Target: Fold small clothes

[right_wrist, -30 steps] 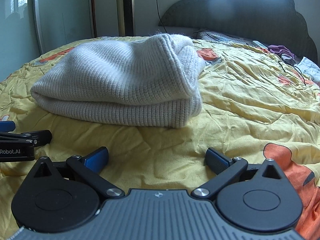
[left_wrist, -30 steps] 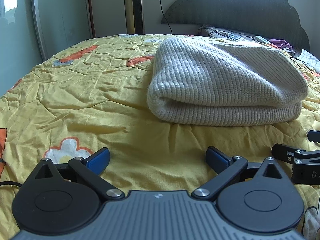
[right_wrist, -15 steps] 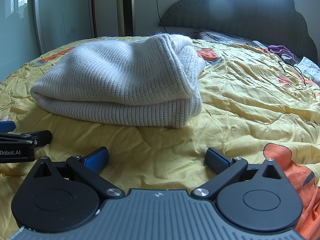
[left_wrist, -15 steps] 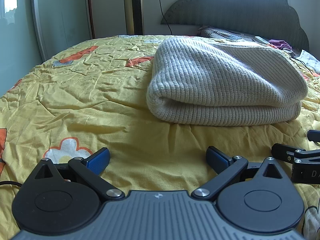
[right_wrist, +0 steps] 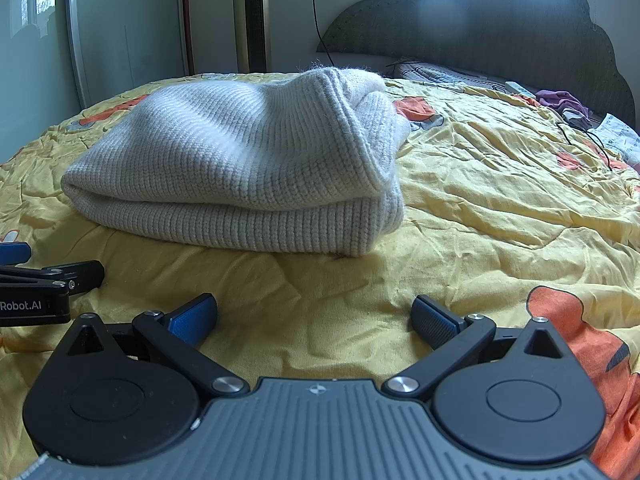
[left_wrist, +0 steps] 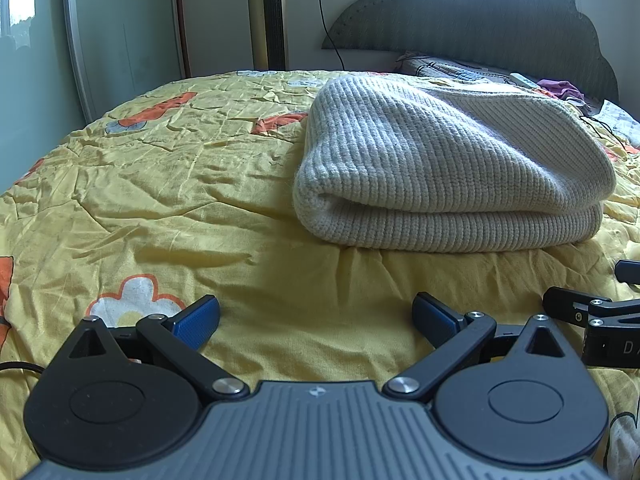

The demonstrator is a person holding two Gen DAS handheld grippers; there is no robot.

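A cream knit sweater (left_wrist: 448, 168) lies folded in a thick bundle on the yellow bedspread (left_wrist: 160, 208). It also shows in the right wrist view (right_wrist: 240, 168), to the left of centre. My left gripper (left_wrist: 316, 316) is open and empty, resting low on the bedspread a short way in front of the sweater. My right gripper (right_wrist: 314, 316) is open and empty too, beside the left one, in front of the sweater's right end. Each gripper shows at the edge of the other's view.
A dark padded headboard (left_wrist: 480, 16) stands at the back with a pillow, cables and small clothes (right_wrist: 560, 102) near it. A tall tower fan (right_wrist: 250, 16) and a glass door (left_wrist: 120, 32) stand beyond the bed's far left edge.
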